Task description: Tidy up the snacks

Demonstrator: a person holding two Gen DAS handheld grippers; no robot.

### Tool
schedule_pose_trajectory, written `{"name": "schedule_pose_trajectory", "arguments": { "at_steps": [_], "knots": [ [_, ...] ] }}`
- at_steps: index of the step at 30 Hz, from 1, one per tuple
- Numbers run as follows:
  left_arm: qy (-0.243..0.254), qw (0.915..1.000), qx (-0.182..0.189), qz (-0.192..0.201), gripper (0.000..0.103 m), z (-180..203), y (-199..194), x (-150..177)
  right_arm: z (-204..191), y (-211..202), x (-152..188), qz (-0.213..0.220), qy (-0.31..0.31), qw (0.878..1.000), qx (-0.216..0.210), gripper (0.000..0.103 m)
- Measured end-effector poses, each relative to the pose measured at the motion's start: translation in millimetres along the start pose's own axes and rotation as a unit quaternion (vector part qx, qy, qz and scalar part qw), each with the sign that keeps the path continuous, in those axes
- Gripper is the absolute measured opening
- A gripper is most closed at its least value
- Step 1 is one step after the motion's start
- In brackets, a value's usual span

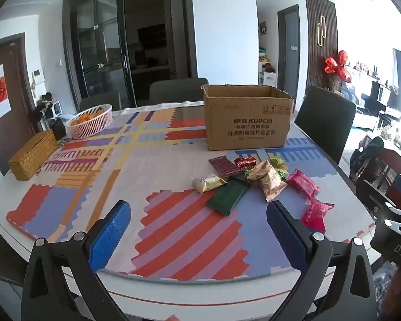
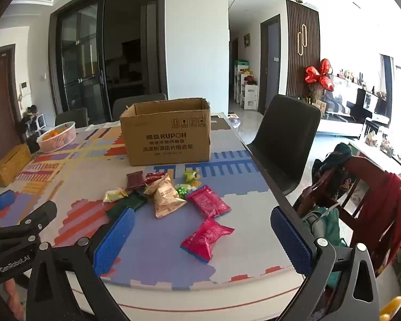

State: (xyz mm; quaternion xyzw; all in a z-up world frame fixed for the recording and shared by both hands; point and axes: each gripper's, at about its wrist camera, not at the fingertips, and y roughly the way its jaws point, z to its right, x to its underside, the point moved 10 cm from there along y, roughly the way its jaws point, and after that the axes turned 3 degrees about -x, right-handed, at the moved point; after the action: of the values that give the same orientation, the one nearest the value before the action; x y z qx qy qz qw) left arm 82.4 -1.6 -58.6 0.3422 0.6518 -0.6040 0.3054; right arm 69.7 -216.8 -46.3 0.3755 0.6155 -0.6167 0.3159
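An open cardboard box (image 1: pixel 247 119) stands on the patterned table (image 1: pixel 136 176); it also shows in the right wrist view (image 2: pixel 168 133). In front of it lies a loose pile of snack packets: a dark green one (image 1: pixel 228 194), a tan one (image 1: pixel 270 183), a maroon one (image 1: pixel 224 165), a yellow one (image 1: pixel 208 183) and two pink ones (image 2: pixel 208 200) (image 2: pixel 207 236). My left gripper (image 1: pixel 199 231) is open and empty above the near table edge, short of the pile. My right gripper (image 2: pixel 200 239) is open and empty, with the nearer pink packet between its fingers' lines.
A pink basket of oranges (image 1: pixel 89 121) and a woven tissue box (image 1: pixel 33 155) sit at the table's far left. Dark chairs (image 2: pixel 283 141) stand behind and to the right of the table. A chair draped with clothes (image 2: pixel 366 200) is at the right.
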Motion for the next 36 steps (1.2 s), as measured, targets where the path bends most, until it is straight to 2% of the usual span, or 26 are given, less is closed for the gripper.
{"name": "schedule_pose_trajectory", "arguments": {
  "at_steps": [7,20,36],
  "knots": [
    [-0.013,0.9997,-0.017,0.013,0.103,-7,-11,2,-3,-2,0,0.002,-0.002,1.000,-0.002,0.103],
    [-0.014,0.9985,-0.018,0.050,0.103,-14,-23,-10,-6,-13,-7,0.018,-0.005,1.000,-0.004,0.103],
    [-0.012,0.9985,-0.012,0.053,0.103,-11,-25,-12,-4,-15,-10,0.020,-0.002,1.000,0.000,0.103]
  ]
}}
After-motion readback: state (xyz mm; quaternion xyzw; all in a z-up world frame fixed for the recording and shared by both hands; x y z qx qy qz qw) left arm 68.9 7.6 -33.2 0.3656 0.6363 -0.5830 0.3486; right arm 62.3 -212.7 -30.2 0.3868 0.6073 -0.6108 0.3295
